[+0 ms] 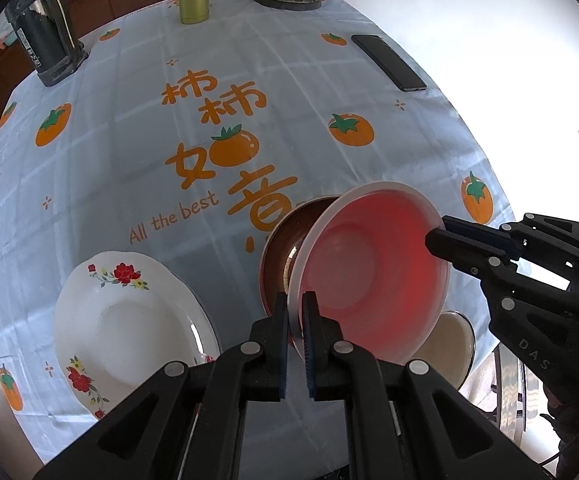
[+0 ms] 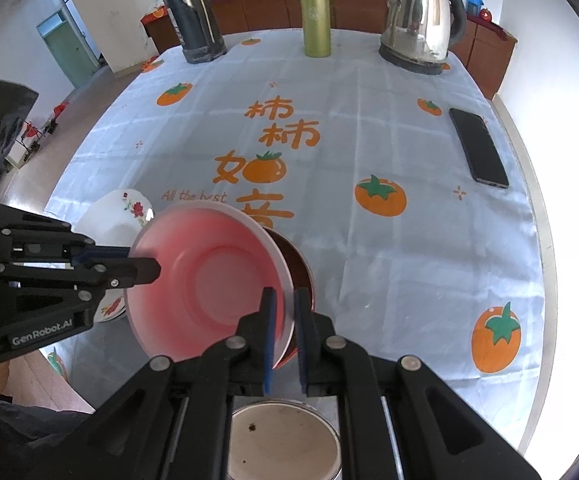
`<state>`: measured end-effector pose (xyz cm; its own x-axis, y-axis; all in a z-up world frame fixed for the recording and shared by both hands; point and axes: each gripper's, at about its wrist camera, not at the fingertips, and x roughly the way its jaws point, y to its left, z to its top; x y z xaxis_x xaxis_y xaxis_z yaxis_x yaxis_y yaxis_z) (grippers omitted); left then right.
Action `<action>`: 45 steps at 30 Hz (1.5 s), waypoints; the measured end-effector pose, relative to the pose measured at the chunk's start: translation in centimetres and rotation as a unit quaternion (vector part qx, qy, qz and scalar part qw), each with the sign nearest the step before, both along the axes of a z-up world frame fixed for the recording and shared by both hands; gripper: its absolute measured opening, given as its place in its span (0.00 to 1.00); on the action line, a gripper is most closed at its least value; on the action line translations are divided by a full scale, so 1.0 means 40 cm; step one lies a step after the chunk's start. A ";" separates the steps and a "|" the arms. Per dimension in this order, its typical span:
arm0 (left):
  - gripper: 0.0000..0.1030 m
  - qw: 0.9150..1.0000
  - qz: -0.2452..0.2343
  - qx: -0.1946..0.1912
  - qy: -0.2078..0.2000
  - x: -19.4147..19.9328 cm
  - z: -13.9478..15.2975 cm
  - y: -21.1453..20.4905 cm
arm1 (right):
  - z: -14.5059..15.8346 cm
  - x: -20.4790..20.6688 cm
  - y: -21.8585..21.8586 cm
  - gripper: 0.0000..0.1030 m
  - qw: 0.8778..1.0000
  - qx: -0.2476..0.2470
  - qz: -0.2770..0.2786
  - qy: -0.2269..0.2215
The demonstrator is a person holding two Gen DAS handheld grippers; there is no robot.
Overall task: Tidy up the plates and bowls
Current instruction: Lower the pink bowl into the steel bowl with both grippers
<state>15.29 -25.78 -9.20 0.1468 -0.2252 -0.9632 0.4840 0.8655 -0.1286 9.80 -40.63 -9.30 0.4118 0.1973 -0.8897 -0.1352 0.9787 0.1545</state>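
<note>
A translucent pink bowl is held tilted above the table by both grippers. My left gripper is shut on its near rim; in the right wrist view it grips the bowl's left rim. My right gripper is shut on the bowl's right rim; in the left wrist view it grips the far right rim. A dark brown bowl sits on the table just behind the pink one, also seen in the right wrist view. A white flowered plate lies at the left.
A beige-lidded round tin stands near the table's front edge. A black phone, steel kettle, green flask and dark thermos stand on the far half of the persimmon tablecloth.
</note>
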 end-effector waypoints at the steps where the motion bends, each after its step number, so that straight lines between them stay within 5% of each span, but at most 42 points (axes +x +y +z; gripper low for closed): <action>1: 0.07 1.000 0.001 0.000 0.001 0.002 -0.002 0.000 | -0.002 0.002 -0.001 0.09 1.000 0.000 0.000 0.001; 45: 0.08 0.997 0.020 0.000 0.068 0.036 -0.104 0.009 | -0.100 0.085 0.013 0.09 0.997 -0.021 0.032 0.064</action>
<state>16.73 -25.41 -13.34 0.0234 -0.2211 -0.9750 0.4276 0.8838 -0.1902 13.22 -40.11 -13.32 0.2819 0.1805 -0.9423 -0.1796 0.9747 0.1330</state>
